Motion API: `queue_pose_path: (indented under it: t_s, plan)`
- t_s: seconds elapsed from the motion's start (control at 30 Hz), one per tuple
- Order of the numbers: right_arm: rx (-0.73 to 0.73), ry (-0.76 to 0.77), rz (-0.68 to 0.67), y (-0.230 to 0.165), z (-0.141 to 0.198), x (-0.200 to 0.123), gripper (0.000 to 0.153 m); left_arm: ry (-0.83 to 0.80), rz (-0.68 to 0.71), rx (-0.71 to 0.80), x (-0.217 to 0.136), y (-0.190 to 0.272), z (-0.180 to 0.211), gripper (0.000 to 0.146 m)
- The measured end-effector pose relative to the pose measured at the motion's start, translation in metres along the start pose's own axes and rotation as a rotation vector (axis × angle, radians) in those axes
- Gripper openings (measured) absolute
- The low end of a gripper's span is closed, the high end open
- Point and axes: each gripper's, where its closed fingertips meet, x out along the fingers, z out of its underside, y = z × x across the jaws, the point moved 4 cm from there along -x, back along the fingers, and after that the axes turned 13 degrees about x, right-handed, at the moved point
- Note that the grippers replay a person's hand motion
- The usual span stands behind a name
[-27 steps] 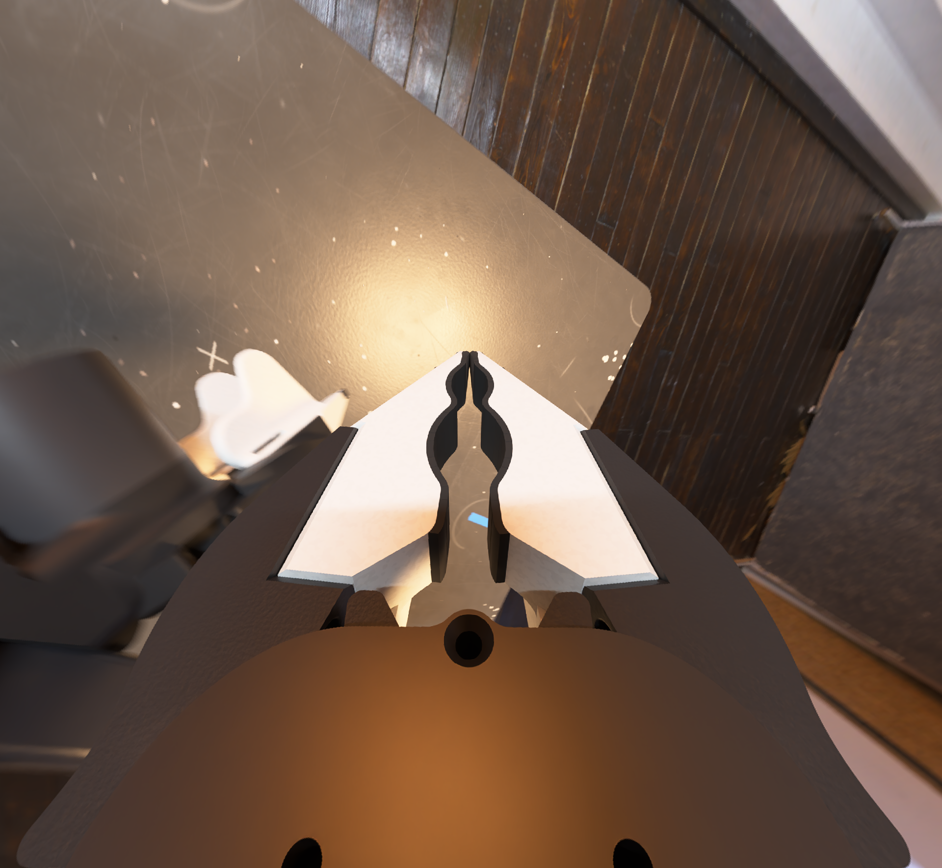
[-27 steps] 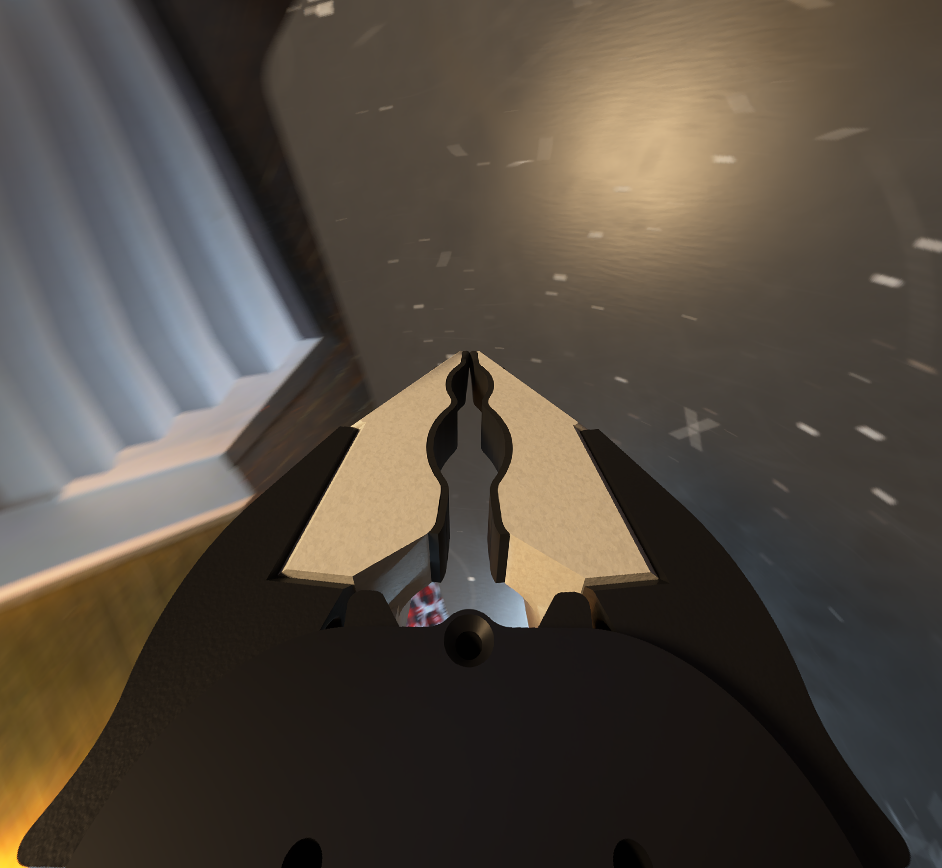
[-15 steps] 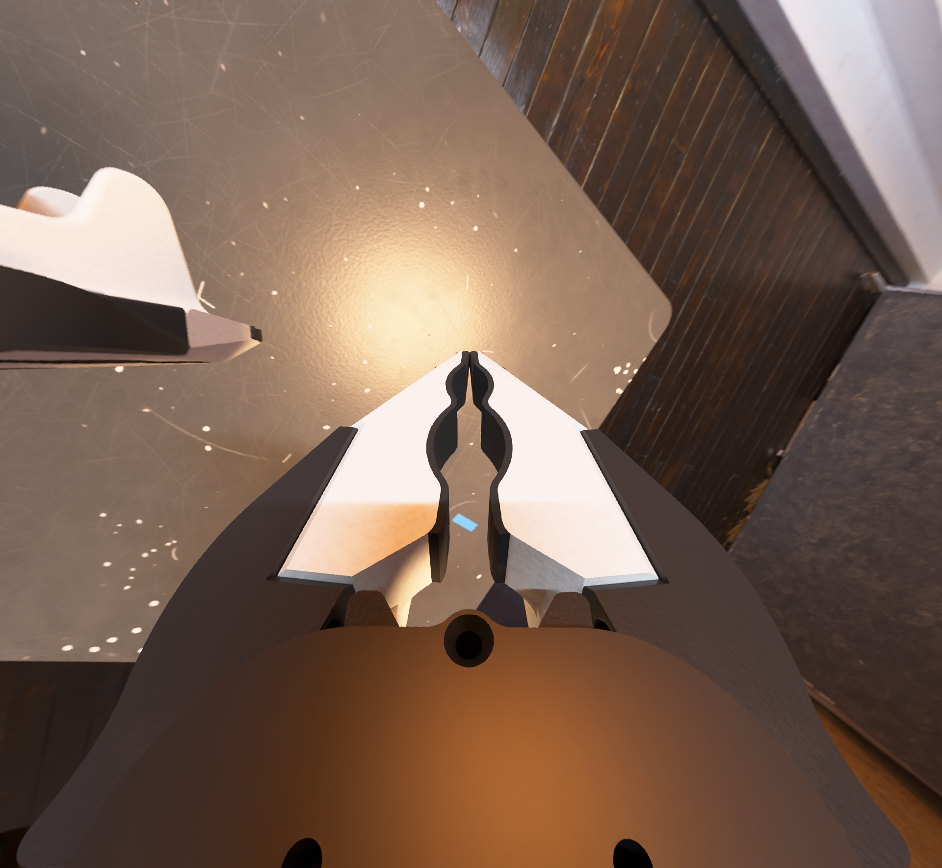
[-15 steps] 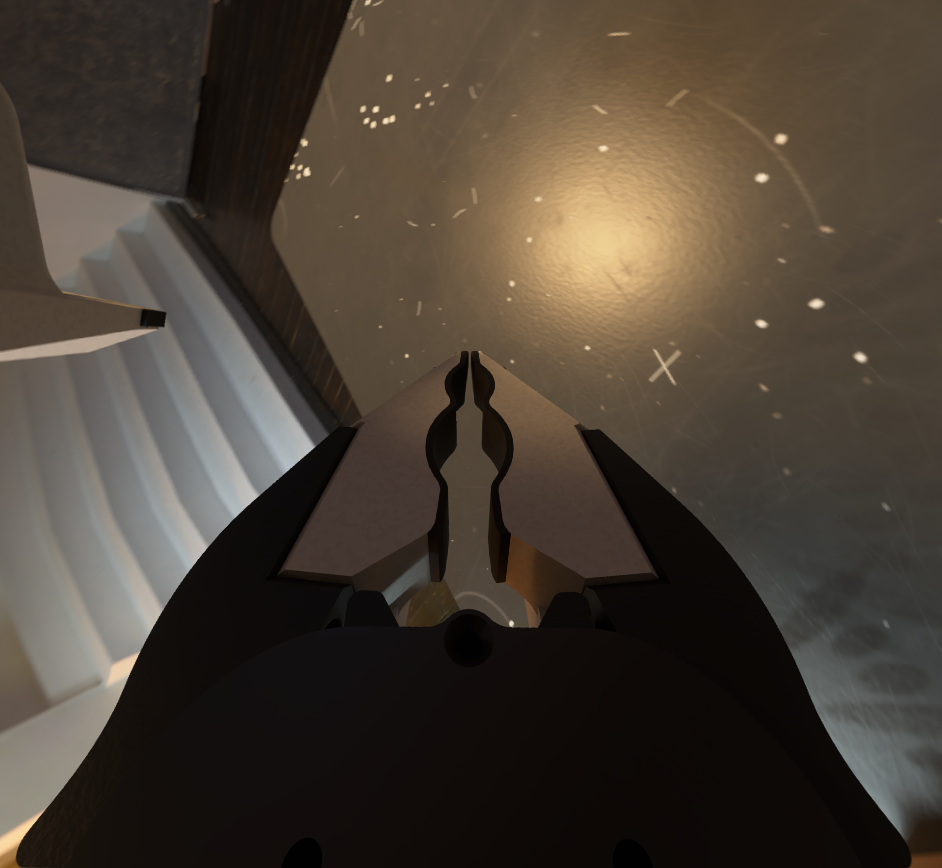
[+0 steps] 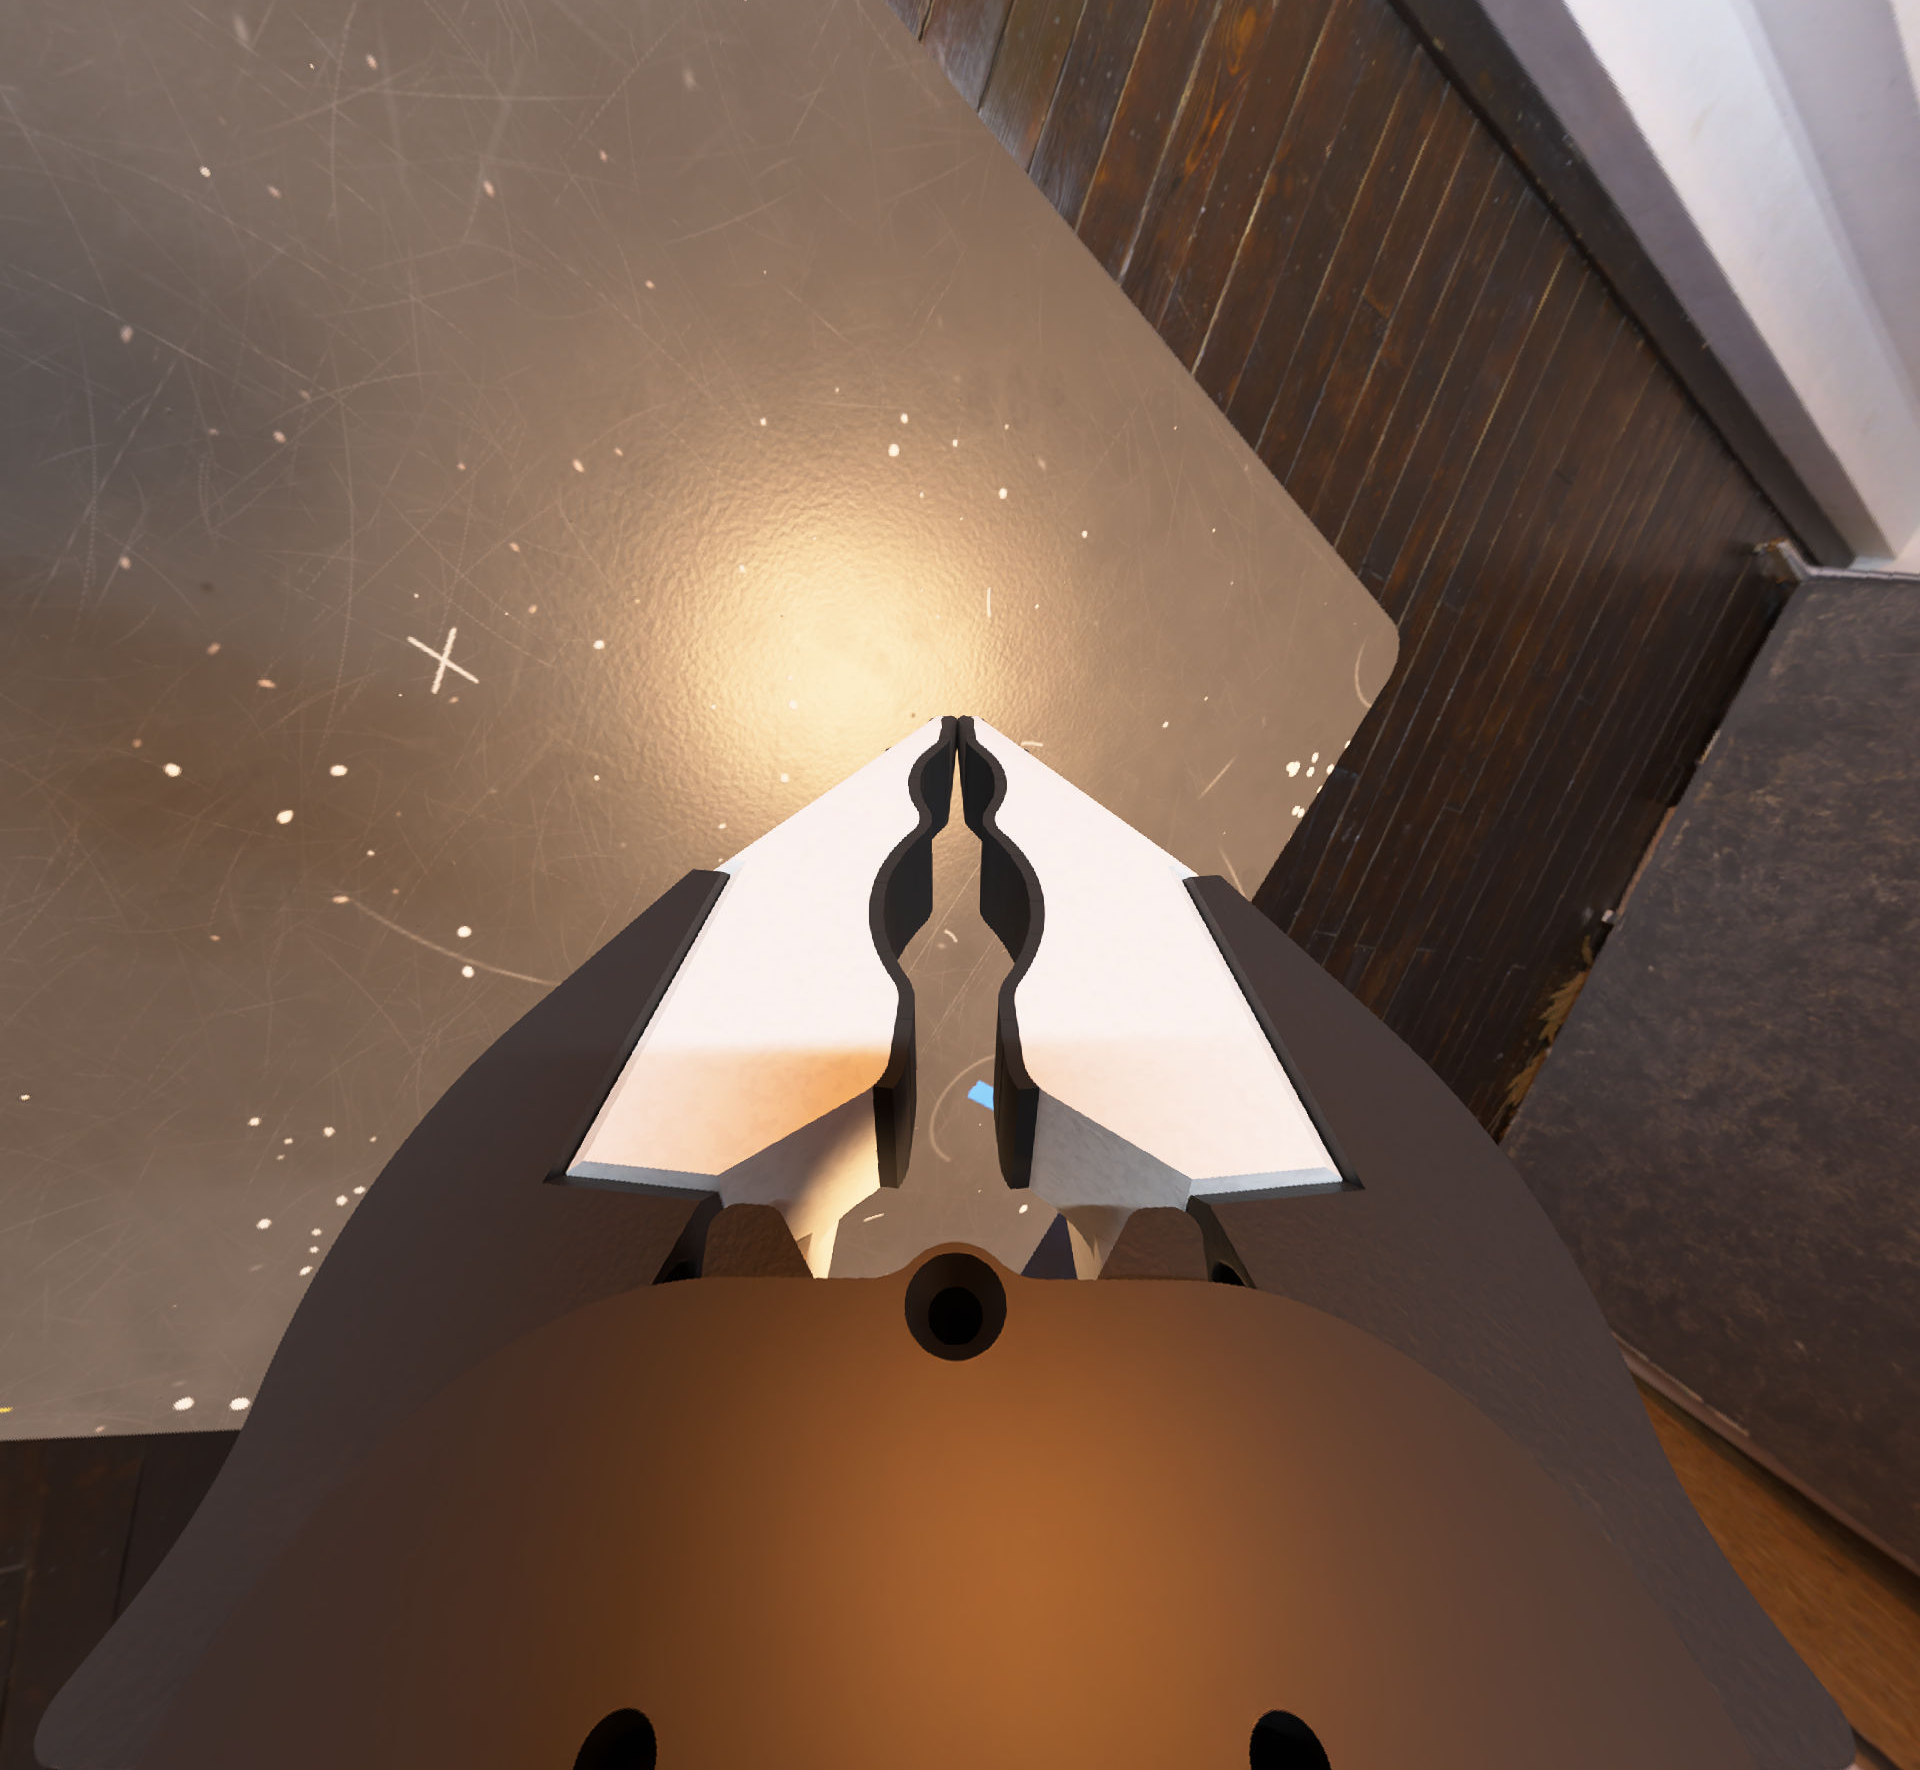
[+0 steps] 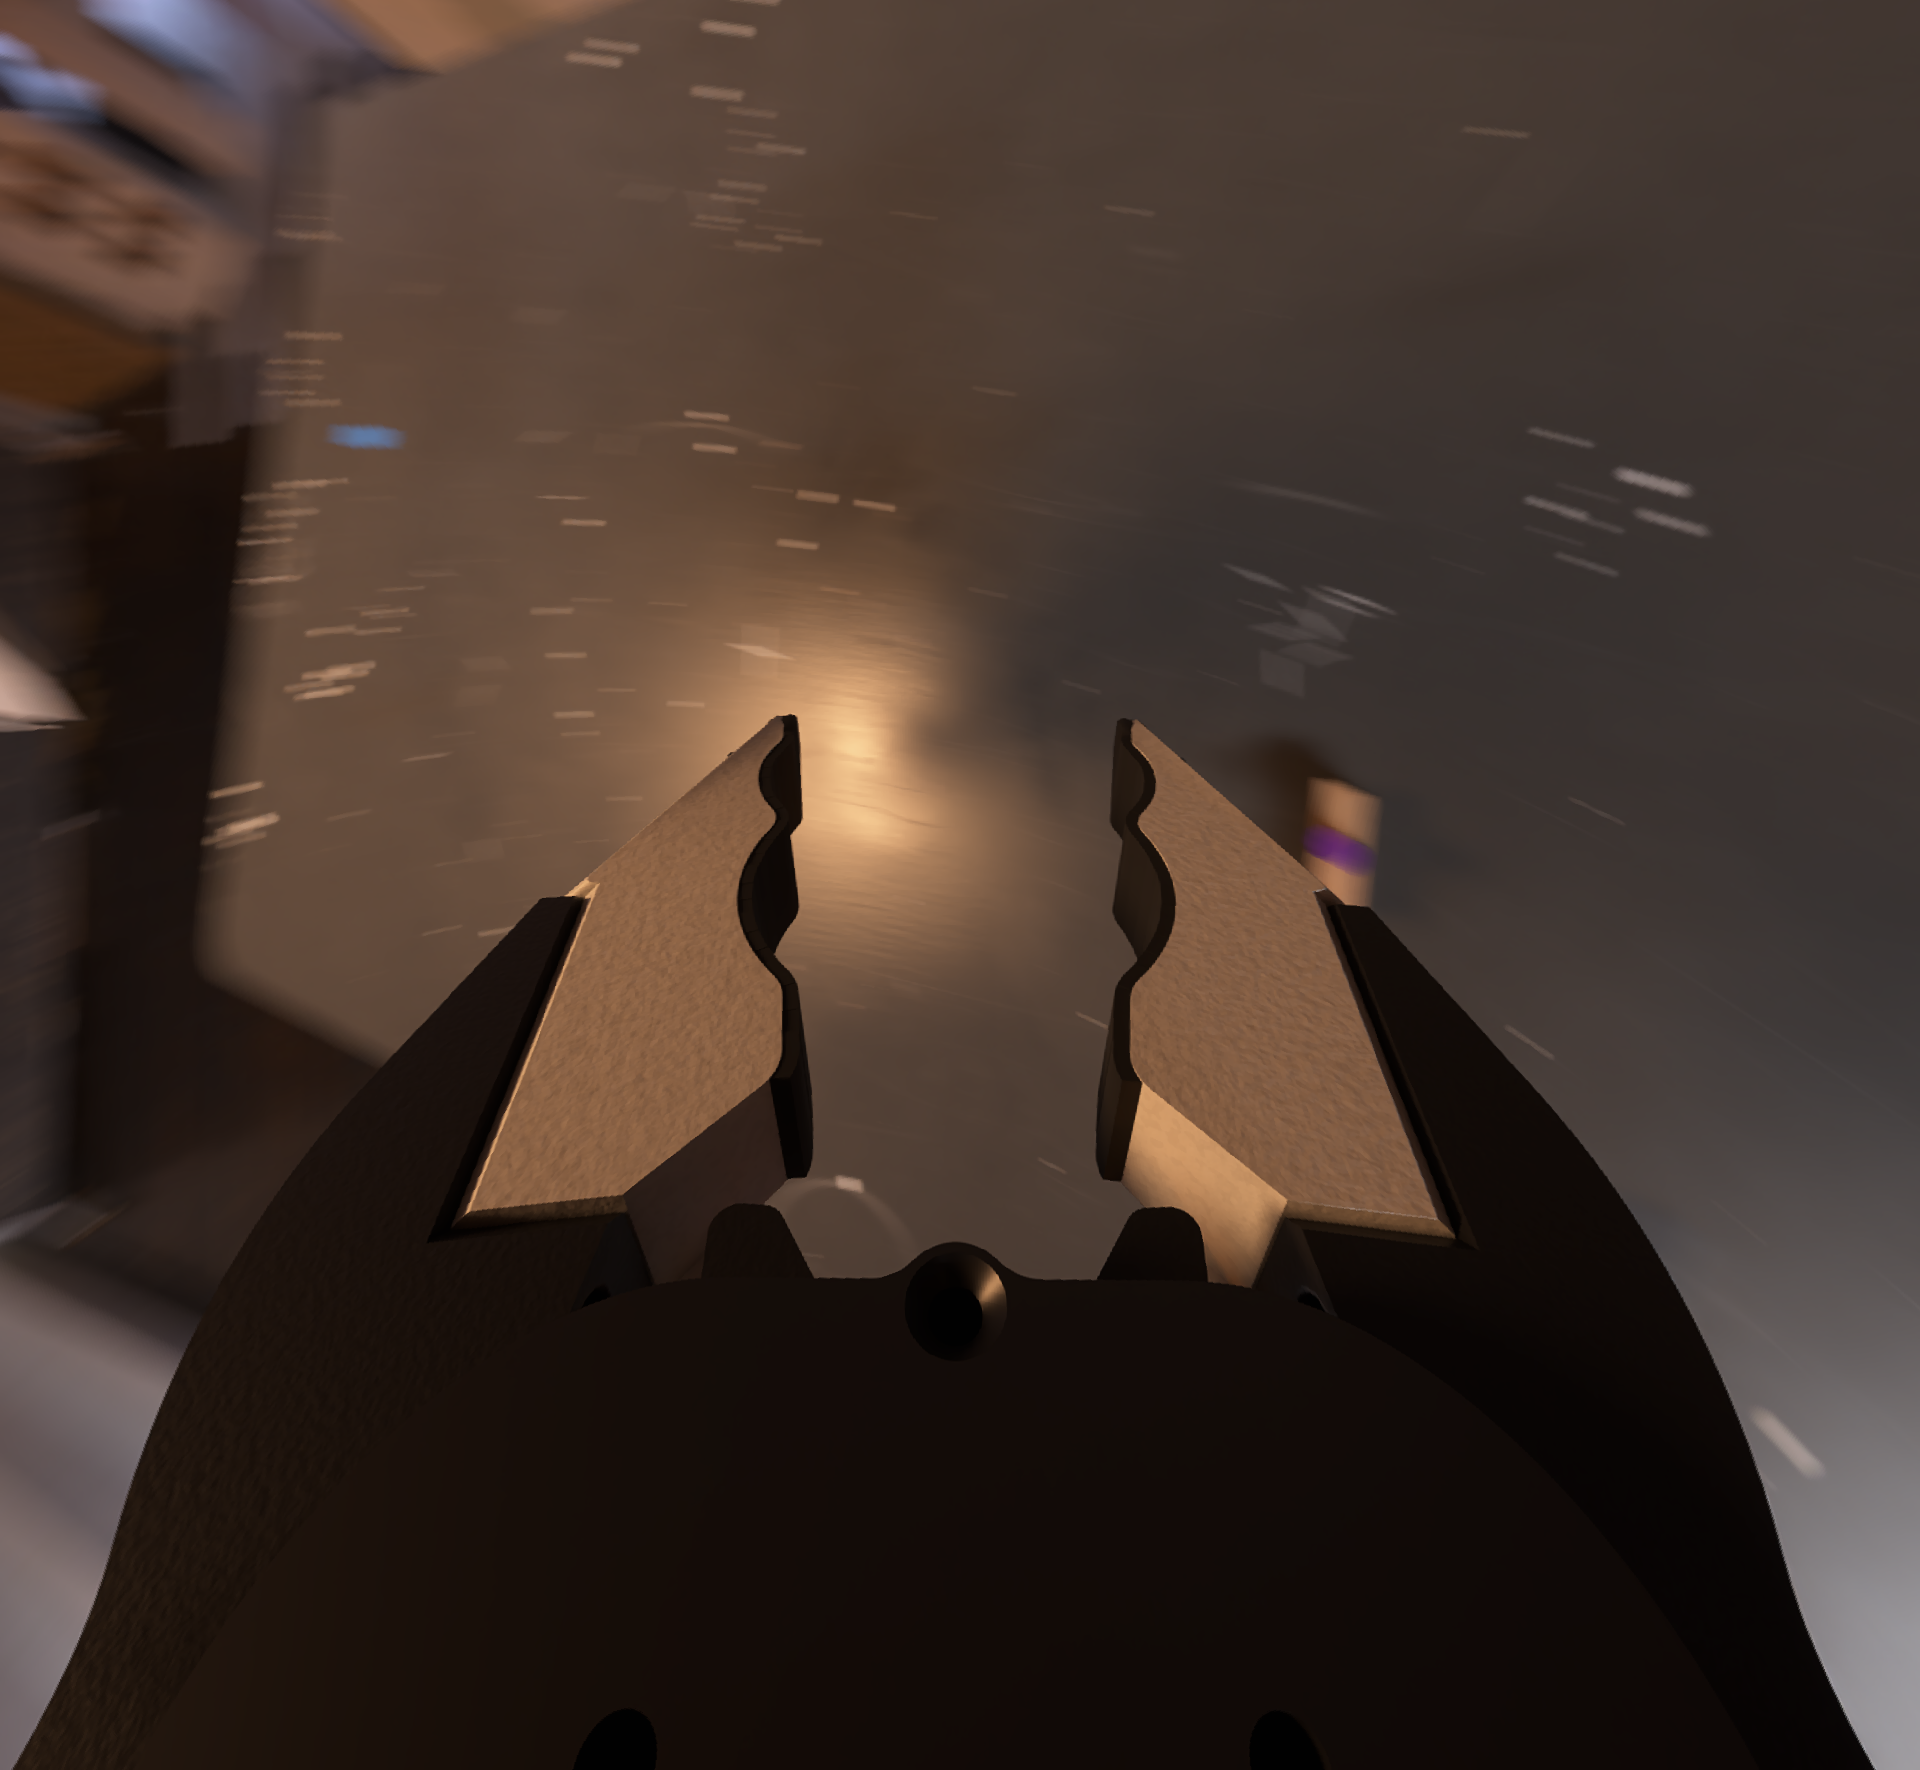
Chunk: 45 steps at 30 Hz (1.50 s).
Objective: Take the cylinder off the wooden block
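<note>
The cylinder [image 6: 1342,839], tan with a purple band, stands upright on the grey scratched table [image 6: 1247,266], just right of the right gripper [image 6: 956,733] and a little beyond its tips; the right wrist view is smeared, so whatever it stands on cannot be told. That gripper's fingers are spread wide with nothing between them. The left gripper [image 5: 956,725] has its tips pressed together, holding nothing, above the table [image 5: 520,370] near its rounded corner, beside the dark plank floor [image 5: 1455,370].
</note>
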Motion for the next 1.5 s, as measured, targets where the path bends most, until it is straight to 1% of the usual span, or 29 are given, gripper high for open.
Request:
queue_pose_path:
  t_s: [0.03,0.07,0.1,0.17,0.2,0.27,0.33,0.37,0.4,0.5,0.57,0.63,0.73,0.83,1.07,1.2,1.33,1.5]
  plan:
    - [0.005,0.032,0.129,0.026,0.004,-0.01,0.063,-0.007,-0.002,0.003,0.001,-0.001,0.001,0.0]
    - [0.014,0.074,0.223,0.047,0.009,-0.018,0.064,-0.01,0.0,0.005,0.002,-0.002,0.001,0.0]
    - [0.04,0.083,0.269,0.064,0.017,-0.022,0.064,-0.01,0.003,0.006,0.003,-0.002,0.001,0.0]
    - [0.099,0.032,0.279,0.087,0.034,-0.016,0.064,-0.013,0.004,0.008,0.005,-0.004,0.002,0.0]
    - [0.106,-0.008,0.28,0.093,0.042,-0.009,0.063,-0.013,0.007,0.007,0.006,-0.005,0.002,0.0]
    - [0.08,-0.074,0.308,0.102,0.053,0.009,0.062,-0.01,0.014,0.005,0.009,-0.007,0.002,0.0]
    - [0.059,-0.106,0.356,0.113,0.06,0.028,0.059,-0.008,0.021,0.009,0.01,-0.007,0.002,0.0]
    - [0.04,-0.112,0.384,0.119,0.063,0.036,0.053,-0.007,0.024,0.009,0.01,-0.007,0.001,0.0]
    - [0.032,-0.118,0.396,0.122,0.064,0.042,0.044,-0.005,0.024,0.008,0.01,-0.007,0.001,0.0]
    - [-0.008,-0.133,0.411,0.125,0.064,0.052,0.023,0.001,0.019,0.0,0.009,-0.007,0.002,0.0]
    - [-0.034,-0.15,0.411,0.127,0.063,0.057,0.018,0.003,0.013,-0.004,0.009,-0.006,0.002,0.0]
    - [-0.027,-0.146,0.367,0.129,0.061,0.059,0.018,0.007,0.01,-0.011,0.009,-0.005,0.003,0.0]
    - [-0.038,-0.149,0.303,0.126,0.056,0.065,0.024,0.011,0.004,-0.011,0.01,-0.003,0.003,0.0]
    - [-0.018,-0.118,0.254,0.121,0.051,0.071,0.028,0.011,0.009,-0.013,0.013,-0.001,0.003,0.0]
    - [-0.112,-0.118,0.346,0.119,0.047,0.073,0.017,0.012,0.015,-0.014,0.018,0.003,0.003,0.0]
    - [-0.119,-0.098,0.392,0.118,0.047,0.071,0.011,0.018,0.006,-0.024,0.019,0.007,0.005,0.0]
    - [-0.098,-0.074,0.377,0.117,0.048,0.068,0.01,0.022,-0.001,-0.032,0.019,0.011,0.008,0.0]
    - [-0.082,-0.097,0.351,0.112,0.043,0.06,0.01,0.026,-0.004,-0.04,0.018,0.017,0.013,0.0]
